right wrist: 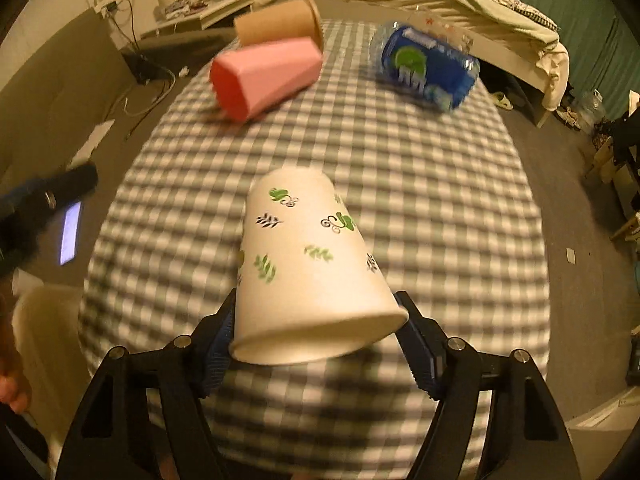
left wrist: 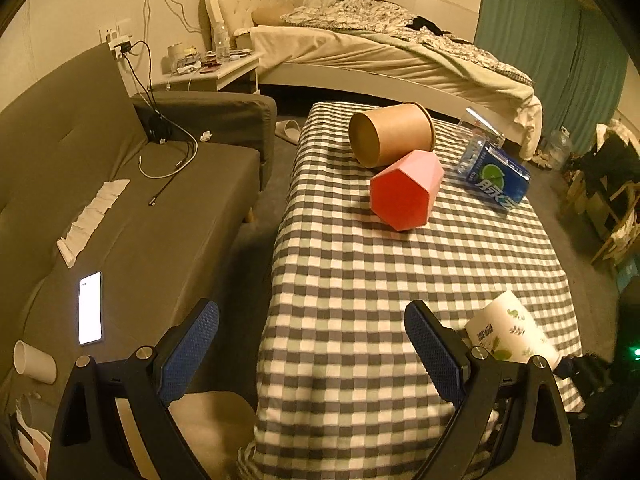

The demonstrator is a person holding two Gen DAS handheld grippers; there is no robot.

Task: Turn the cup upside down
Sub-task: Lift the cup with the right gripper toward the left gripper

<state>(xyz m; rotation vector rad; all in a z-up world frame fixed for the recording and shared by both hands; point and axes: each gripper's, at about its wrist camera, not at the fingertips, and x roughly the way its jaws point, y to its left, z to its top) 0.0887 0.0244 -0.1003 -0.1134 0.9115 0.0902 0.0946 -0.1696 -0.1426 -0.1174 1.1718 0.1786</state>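
Note:
A white paper cup with green leaf prints [right wrist: 308, 264] is held between the fingers of my right gripper [right wrist: 316, 340], which is shut on it near the rim. The cup is tilted with its base pointing away and its rim toward the camera, above the checked tablecloth [right wrist: 440, 220]. The view is motion-blurred. The same cup shows at the lower right of the left wrist view [left wrist: 510, 330]. My left gripper [left wrist: 312, 352] is open and empty, low over the table's left front edge.
A pink hexagonal cup [left wrist: 406, 194] and a brown paper cup [left wrist: 390, 134] lie on their sides at the far end of the table. A blue-labelled bottle [left wrist: 494, 174] lies to their right. A grey sofa [left wrist: 120, 208] with a lit phone [left wrist: 90, 308] stands on the left.

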